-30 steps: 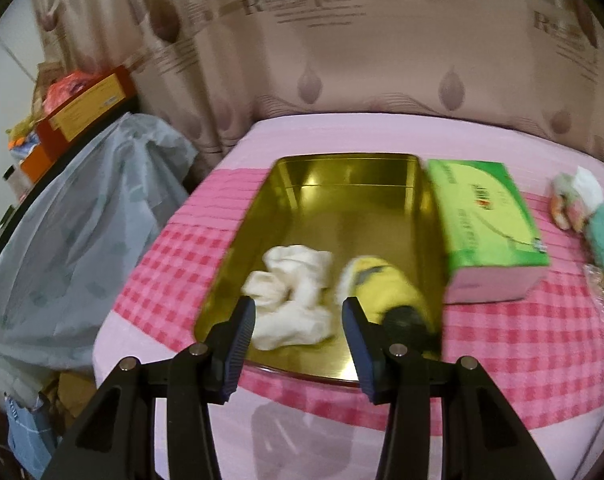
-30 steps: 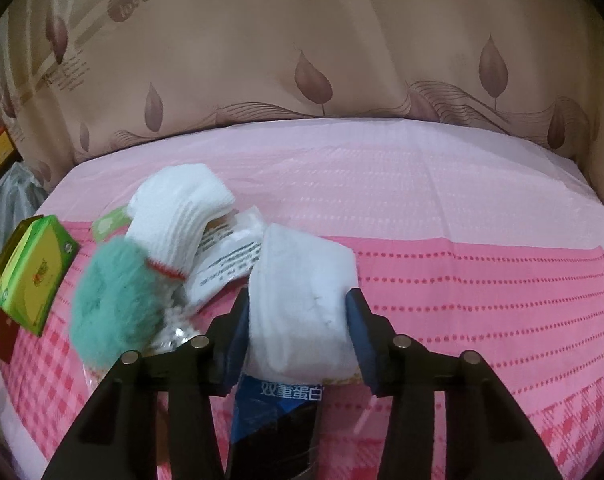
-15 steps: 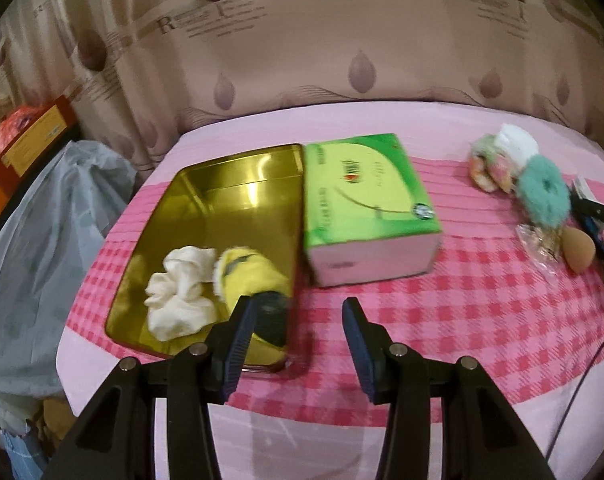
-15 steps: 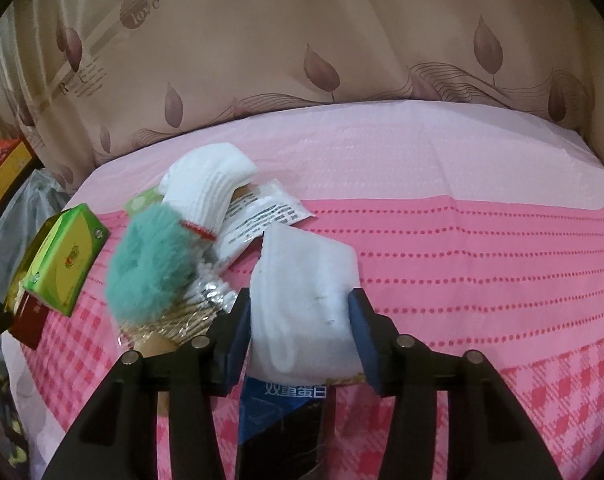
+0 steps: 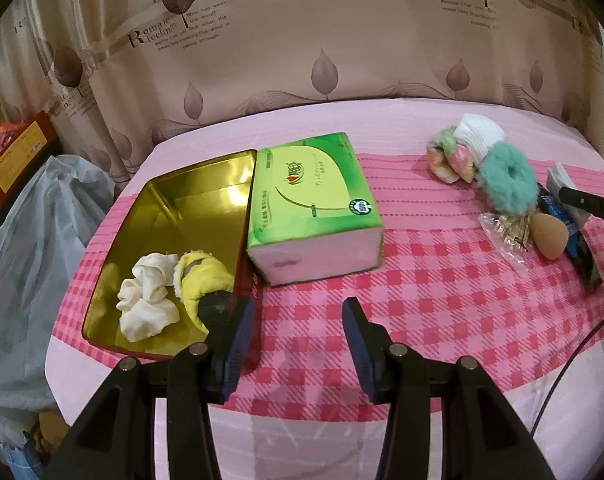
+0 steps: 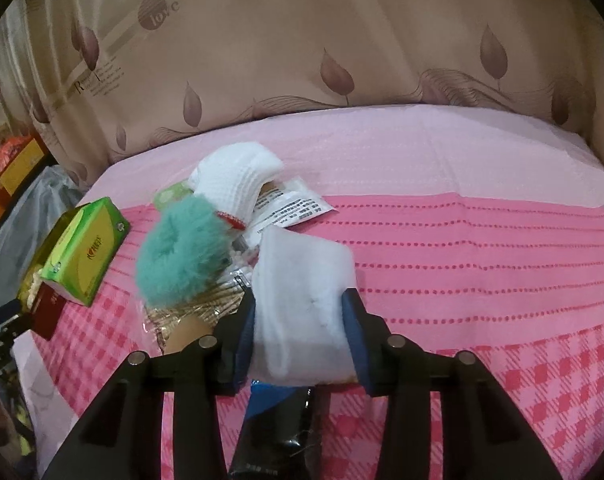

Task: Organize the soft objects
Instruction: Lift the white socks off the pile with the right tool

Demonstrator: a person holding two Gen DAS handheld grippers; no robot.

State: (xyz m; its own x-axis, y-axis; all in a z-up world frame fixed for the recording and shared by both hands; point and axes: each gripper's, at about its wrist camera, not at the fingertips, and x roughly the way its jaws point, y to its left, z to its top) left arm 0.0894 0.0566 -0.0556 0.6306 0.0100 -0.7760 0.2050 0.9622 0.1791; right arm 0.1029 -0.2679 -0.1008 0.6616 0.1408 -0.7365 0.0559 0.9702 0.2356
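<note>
Clamping a white pad (image 6: pixel 302 280), the right gripper (image 6: pixel 300 340) sits right of the teal scrunchie (image 6: pixel 182 256). Left gripper (image 5: pixel 298 336) hangs apart, empty, above the table (image 5: pixel 421 300); a white scrunchie (image 5: pixel 148 298) and yellow toy (image 5: pixel 202 280) lie in the gold tin (image 5: pixel 174 208), left of the tissue box (image 5: pixel 313 204).

Bare checked cloth (image 5: pixel 441 280) ahead of my open left gripper (image 5: pixel 298 322), green tissue box (image 5: pixel 313 204) blocking at twelve, gold tin (image 5: pixel 162 208) at ten, soft pile with teal scrunchie (image 5: pixel 503 184) at two.
</note>
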